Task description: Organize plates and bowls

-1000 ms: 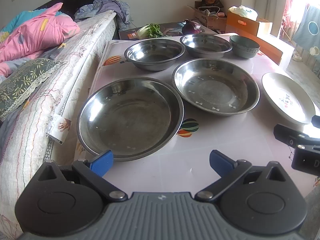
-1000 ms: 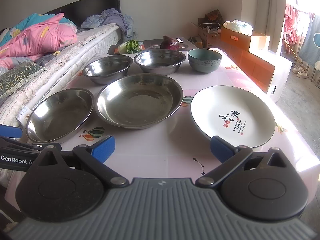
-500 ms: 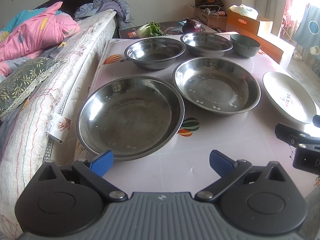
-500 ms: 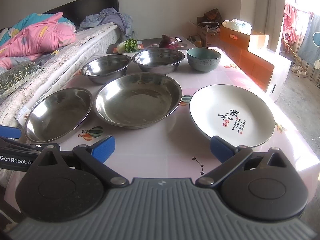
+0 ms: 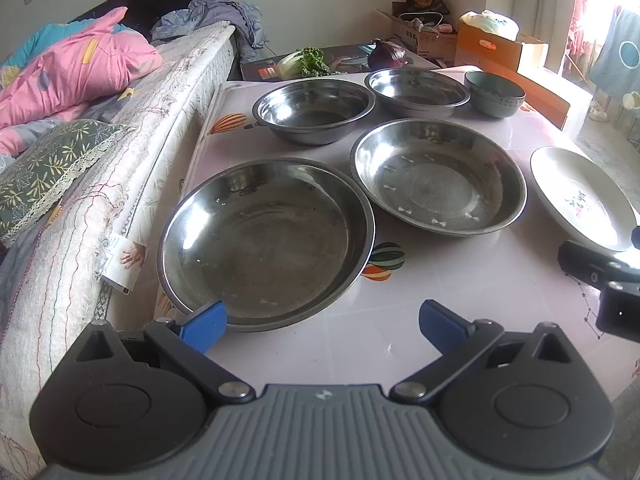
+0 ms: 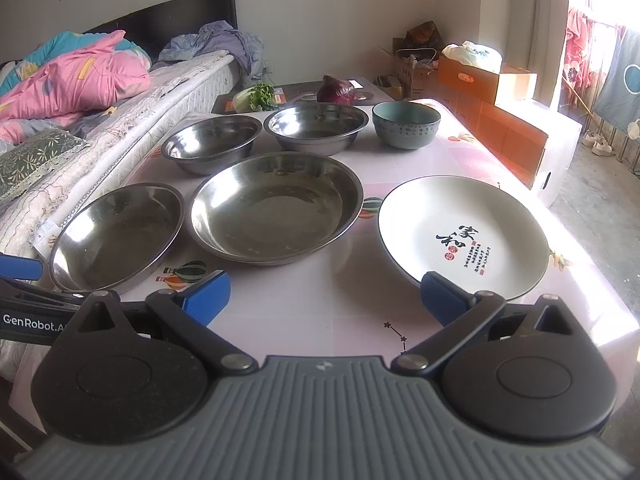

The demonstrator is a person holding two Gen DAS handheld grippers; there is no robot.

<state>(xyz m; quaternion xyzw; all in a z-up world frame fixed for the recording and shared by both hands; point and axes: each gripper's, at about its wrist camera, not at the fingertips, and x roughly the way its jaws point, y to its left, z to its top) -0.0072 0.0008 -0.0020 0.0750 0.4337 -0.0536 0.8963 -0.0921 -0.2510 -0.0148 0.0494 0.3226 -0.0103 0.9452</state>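
Spacing decides it: near steel plate (image 5: 264,240) lies ahead-left of left gripper (image 5: 322,322), white plate (image 6: 462,236) ahead-right of right gripper (image 6: 324,292). Both sets of jaws wide open, holding nothing. Each takes its own side.

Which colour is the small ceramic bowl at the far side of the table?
Dark teal ceramic bowl; the right wrist view shows it best.

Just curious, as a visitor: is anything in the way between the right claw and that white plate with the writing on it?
Nothing visible stands between them. The right claw is open just short of the white plate, and one blue fingertip already overlaps its near rim in this view. Only bare tablecloth lies ahead.
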